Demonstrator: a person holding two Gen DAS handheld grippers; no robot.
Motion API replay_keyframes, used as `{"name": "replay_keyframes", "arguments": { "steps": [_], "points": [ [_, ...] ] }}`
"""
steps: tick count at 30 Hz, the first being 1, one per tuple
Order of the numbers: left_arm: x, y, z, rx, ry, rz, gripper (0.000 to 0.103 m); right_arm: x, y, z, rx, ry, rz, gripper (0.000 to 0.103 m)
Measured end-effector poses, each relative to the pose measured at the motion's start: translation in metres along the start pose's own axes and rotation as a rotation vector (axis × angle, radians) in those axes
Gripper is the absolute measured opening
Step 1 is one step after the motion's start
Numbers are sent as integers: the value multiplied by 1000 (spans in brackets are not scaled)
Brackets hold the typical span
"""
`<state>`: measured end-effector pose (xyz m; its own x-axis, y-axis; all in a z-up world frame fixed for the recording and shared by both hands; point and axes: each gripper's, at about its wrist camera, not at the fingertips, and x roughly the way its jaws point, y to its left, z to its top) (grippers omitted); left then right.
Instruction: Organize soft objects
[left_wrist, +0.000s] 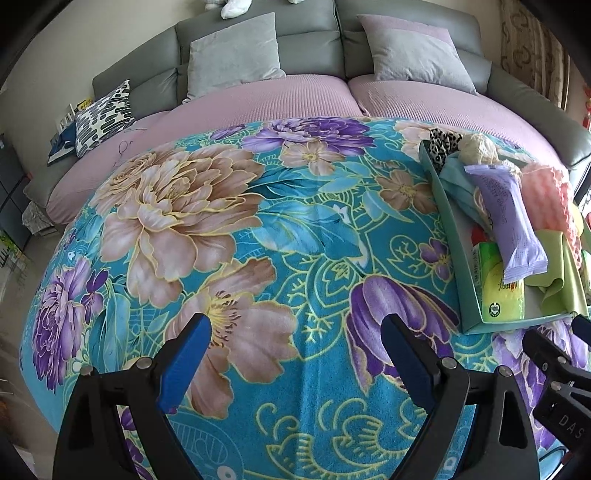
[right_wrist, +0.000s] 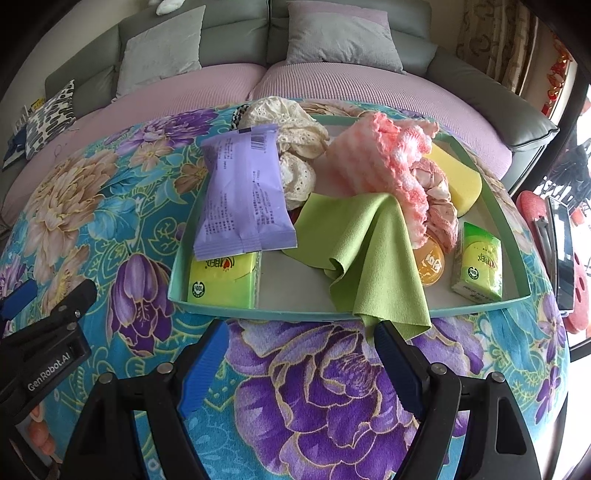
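A teal tray (right_wrist: 177, 291) sits on a floral blanket (right_wrist: 325, 387). In it lie a purple packet (right_wrist: 242, 192), a green cloth (right_wrist: 365, 251) draped over the front rim, a pink knitted piece (right_wrist: 376, 155), a cream lace item (right_wrist: 295, 147), a yellow sponge (right_wrist: 461, 181), two green tissue packs (right_wrist: 221, 280) (right_wrist: 478, 266) and an orange jelly cup (right_wrist: 430, 264). My right gripper (right_wrist: 303, 354) is open, just in front of the tray, its right finger by the cloth's hanging corner. My left gripper (left_wrist: 295, 354) is open over bare blanket, left of the tray (left_wrist: 448, 236).
A grey sofa with lilac seat covers (left_wrist: 258, 99) and grey cushions (left_wrist: 232, 55) lies behind. A patterned cushion (left_wrist: 103, 114) is at far left. A red perforated object and a dark device (right_wrist: 561, 254) stand right of the tray.
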<state>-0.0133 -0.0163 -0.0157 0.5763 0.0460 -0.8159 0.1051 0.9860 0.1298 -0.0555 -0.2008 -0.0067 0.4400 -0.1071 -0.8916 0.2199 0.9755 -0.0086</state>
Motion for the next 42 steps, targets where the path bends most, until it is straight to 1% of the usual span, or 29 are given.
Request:
{"name": "replay_keyframes", "arguments": {
  "steps": [7,13,23,42],
  "points": [
    [6,-3,0,16,8,7,93,5,2,1,-14,6,-1,84],
    [14,-2,-1,17,22,27,93,10,4,1,-23,12,-1,84],
    [27,-3,-2,30,44,37,93,20,5,1,-27,44,0,84],
    [26,-4,-4,32,48,41,93,18,7,1,-39,45,-5,84]
  ]
}}
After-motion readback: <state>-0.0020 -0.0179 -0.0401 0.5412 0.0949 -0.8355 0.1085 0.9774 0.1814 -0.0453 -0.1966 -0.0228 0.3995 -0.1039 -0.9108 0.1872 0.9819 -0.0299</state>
